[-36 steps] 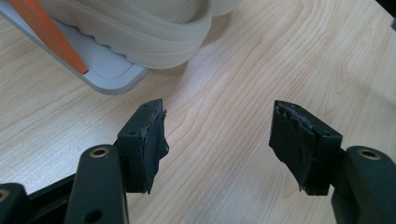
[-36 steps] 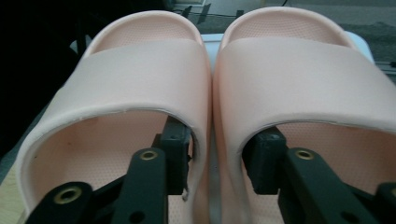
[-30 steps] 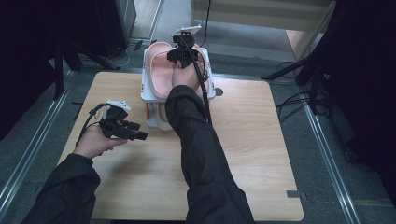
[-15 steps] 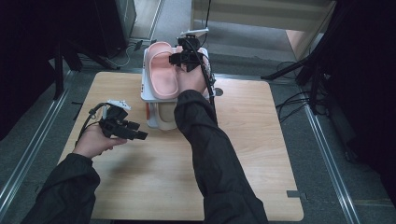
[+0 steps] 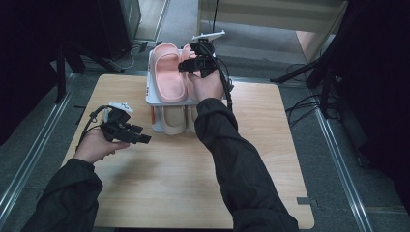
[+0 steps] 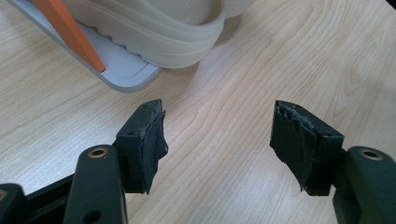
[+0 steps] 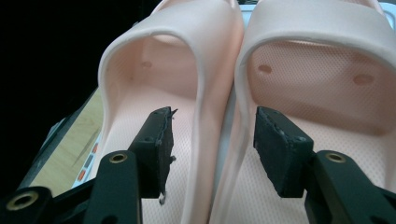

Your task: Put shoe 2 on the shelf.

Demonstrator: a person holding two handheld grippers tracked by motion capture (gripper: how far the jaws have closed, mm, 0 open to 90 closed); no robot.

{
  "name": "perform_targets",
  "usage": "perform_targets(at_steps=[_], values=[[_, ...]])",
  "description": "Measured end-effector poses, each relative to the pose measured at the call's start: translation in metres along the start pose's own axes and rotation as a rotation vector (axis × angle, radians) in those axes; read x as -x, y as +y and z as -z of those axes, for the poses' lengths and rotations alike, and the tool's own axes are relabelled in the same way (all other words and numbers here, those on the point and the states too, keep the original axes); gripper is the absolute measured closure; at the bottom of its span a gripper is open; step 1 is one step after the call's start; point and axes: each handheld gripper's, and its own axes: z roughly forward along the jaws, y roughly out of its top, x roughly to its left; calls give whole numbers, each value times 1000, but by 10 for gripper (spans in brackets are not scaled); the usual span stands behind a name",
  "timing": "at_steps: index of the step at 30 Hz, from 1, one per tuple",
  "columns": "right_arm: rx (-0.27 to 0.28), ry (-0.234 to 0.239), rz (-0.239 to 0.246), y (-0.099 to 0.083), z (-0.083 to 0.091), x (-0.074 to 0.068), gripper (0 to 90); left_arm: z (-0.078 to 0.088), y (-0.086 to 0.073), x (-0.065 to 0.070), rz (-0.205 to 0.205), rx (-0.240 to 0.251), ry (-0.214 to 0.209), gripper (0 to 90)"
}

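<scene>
Since the earlier frame the right gripper [image 5: 186,66] has been drawing back toward the person from deep over the rack, uncovering the pink slippers, and its jaws have just been opening. The two pink slippers [image 5: 168,71] are lying side by side on the top shelf of a small white shoe rack [image 5: 151,99] at the far edge of the wooden table [image 5: 270,145]. In the right gripper view the jaws are now standing wide apart, straddling the touching inner walls of the pair [image 7: 219,107] — the pads are not pressing on them, so nothing is held. A pair of cream slippers [image 5: 173,121] is sitting on the lower shelf. The left gripper [image 5: 142,139] is hovering just above the table, near the rack's lower left corner; its jaws are gaping wide and empty — bare wood is showing between them in the left gripper view [image 6: 217,144].
</scene>
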Motion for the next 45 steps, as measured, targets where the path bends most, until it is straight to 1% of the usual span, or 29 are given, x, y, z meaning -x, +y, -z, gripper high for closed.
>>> perform_targets(at_steps=[2, 3, 5, 7, 9, 12, 13, 14, 17, 18, 23, 24, 25, 29, 31, 32, 33, 34, 37, 39, 41, 45], values=[[0, 9, 9, -3, 4, 1, 494, 1, 0, -1, -4, -2, 4, 346], [2, 17, 13, -5, 5, 2, 494, 1, 0, -1, 1, 1, 5, 346], [-2, 21, 10, -6, 7, 3, 495, 1, 0, -1, 5, 6, 4, 346], [1, 44, 10, -11, 13, 6, 501, 2, -1, -1, 1, 3, 5, 346], [3, 88, 1, -13, 18, 7, 508, 3, -1, -1, 4, 3, 10, 346], [10, 93, 32, -16, 29, 7, 513, 4, -2, -4, 11, 6, 16, 346], [10, 93, 32, -16, 29, 7, 513, 4, -2, -4, 11, 6, 16, 346], [9, 94, 59, -19, 36, 8, 516, 5, -2, -5, 15, 4, 19, 345], [17, 115, 80, -27, 47, 10, 520, 6, -3, -6, 19, 5, 26, 346], [21, 121, 88, -30, 50, 11, 521, 6, -3, -6, 22, 5, 27, 346], [19, 172, 92, -46, 63, 19, 518, 5, -3, -5, 18, 2, 30, 345], [24, 178, 102, -50, 65, 22, 517, 5, -3, -5, 17, 1, 27, 346], [27, 175, 112, -53, 67, 24, 517, 5, -3, -5, 19, -1, 27, 346], [25, 185, 124, -66, 75, 33, 517, 5, -3, -5, 17, -1, 28, 346], [21, 182, 138, -73, 79, 35, 517, 5, -3, -5, 18, 0, 28, 345], [25, 187, 142, -77, 81, 37, 517, 5, -3, -4, 15, 1, 30, 346], [25, 187, 142, -77, 81, 37, 517, 5, -3, -4, 15, 1, 30, 346], [30, 202, 144, -87, 84, 39, 515, 5, -3, -4, 14, 0, 32, 346], [26, 215, 163, -103, 87, 39, 515, 4, -2, -3, 20, 0, 32, 346], [29, 232, 173, -113, 89, 39, 509, 4, -3, -3, 29, -2, 30, 346], [17, 248, 188, -124, 88, 39, 502, 4, -3, -2, 38, -6, 23, 347], [11, 264, 211, -142, 86, 41, 495, 4, -5, -1, 40, -3, 28, 347]])
